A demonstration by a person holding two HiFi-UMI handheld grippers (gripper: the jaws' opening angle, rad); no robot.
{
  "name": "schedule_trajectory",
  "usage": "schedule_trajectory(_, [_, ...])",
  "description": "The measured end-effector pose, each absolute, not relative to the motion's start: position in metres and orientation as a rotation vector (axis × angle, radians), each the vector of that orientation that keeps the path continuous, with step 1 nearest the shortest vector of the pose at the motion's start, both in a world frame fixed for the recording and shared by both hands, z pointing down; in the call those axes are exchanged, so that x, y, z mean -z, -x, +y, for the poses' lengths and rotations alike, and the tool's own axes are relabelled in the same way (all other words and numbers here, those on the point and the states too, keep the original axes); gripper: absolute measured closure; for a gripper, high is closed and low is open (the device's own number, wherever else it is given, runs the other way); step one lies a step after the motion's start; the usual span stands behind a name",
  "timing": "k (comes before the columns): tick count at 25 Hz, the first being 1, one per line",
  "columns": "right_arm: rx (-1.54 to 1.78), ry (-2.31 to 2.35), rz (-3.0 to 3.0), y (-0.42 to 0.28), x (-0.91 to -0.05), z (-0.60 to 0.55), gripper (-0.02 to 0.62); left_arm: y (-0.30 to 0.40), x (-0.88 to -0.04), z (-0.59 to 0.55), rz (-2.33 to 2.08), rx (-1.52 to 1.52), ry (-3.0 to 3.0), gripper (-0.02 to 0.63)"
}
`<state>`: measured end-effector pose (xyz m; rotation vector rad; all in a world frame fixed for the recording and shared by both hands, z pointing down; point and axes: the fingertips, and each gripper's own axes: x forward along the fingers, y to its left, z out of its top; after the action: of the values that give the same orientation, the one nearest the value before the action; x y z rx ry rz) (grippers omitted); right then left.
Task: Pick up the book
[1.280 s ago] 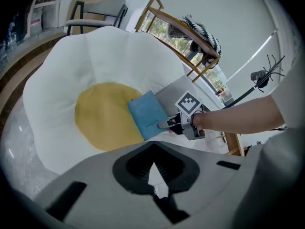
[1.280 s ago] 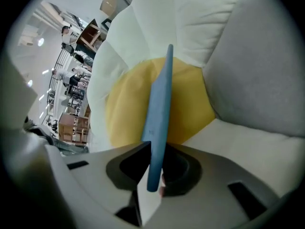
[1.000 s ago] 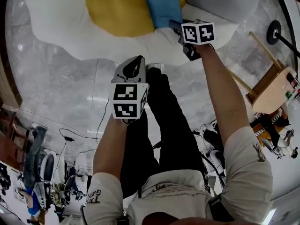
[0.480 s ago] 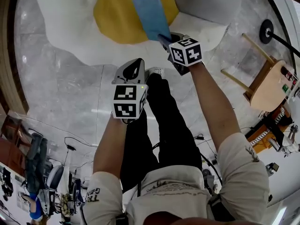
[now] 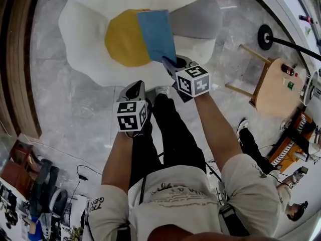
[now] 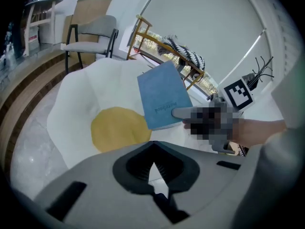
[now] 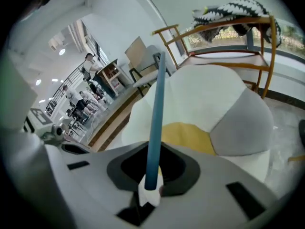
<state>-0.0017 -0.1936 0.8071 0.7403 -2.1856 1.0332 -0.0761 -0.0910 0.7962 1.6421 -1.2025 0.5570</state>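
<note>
A thin blue book [image 5: 156, 34] hangs in the air over a white, egg-shaped cushion [image 5: 83, 34] with a round yellow middle [image 5: 123, 44]. My right gripper [image 5: 170, 63] is shut on the book's near edge. In the right gripper view the book [image 7: 155, 118] stands edge-on between the jaws [image 7: 151, 185]. The left gripper view shows its blue cover [image 6: 163, 95] from the side. My left gripper [image 5: 134, 88] is lower and to the left, over the floor, shut and holding nothing [image 6: 153, 191].
A grey cushion part [image 5: 195, 16] lies to the right of the yellow one. A round wooden stool [image 5: 273, 87] and a black stand base [image 5: 264, 34] are at the right. A wooden rack [image 7: 228, 37] and a chair [image 6: 90, 30] stand behind the cushion.
The right gripper has lifted the book up off the cushion, toward the camera. The left gripper has risen too, and the cushion now looks smaller and farther below.
</note>
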Motion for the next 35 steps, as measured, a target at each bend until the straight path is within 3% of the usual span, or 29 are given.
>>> schedule_trajectory(5, [-1.025, -0.852, -2.257, -0.003, -0.706, -0.212, 0.538, 0.076, -0.699, -0.122, -1.245, -0.562, -1.731, 0.591])
schedule_trajectory(22, [-0.526, -1.238, -2.67, -0.01, -0.34, -0.233, 0.538, 0.045, -0.377, -0.195, -1.516, -0.26, -2.122, 0.589])
schedule_trajectory(29, [-0.333, -1.426, -2.776, -0.035, -0.237, -0.235, 0.538, 0.035, -0.26, -0.21, -1.604, -0.127, -2.347, 0.59])
schedule_trajectory(35, [-0.234, -1.497, -2.802, -0.042, -0.208, -0.229, 0.538, 0.031, -0.212, -0.216, -1.665, -0.075, -2.441, 0.589])
